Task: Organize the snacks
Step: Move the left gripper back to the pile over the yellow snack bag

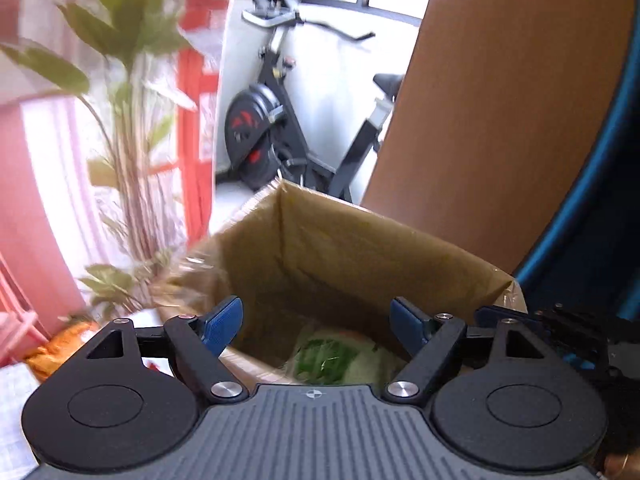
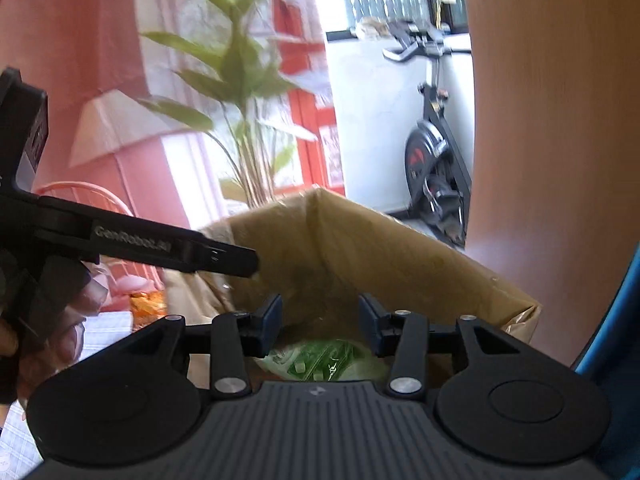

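Observation:
An open cardboard box (image 1: 344, 248) stands right in front of both grippers; it also shows in the right wrist view (image 2: 360, 248). A green and white snack bag (image 1: 328, 360) lies at its bottom, seen too in the right wrist view (image 2: 324, 360). My left gripper (image 1: 316, 324) is open and empty above the box's near edge. My right gripper (image 2: 320, 322) is open and empty above the bag. The left gripper's body (image 2: 132, 240) shows at the left of the right wrist view. An orange snack bag (image 1: 60, 348) lies left of the box, also in the right wrist view (image 2: 148, 304).
A brown wooden panel (image 1: 500, 120) rises behind the box at right. A potted plant (image 1: 128, 160) stands at left. An exercise bike (image 1: 280, 128) is behind. A blue object (image 1: 600, 200) sits at far right. A pink wire rack (image 2: 100, 200) is at left.

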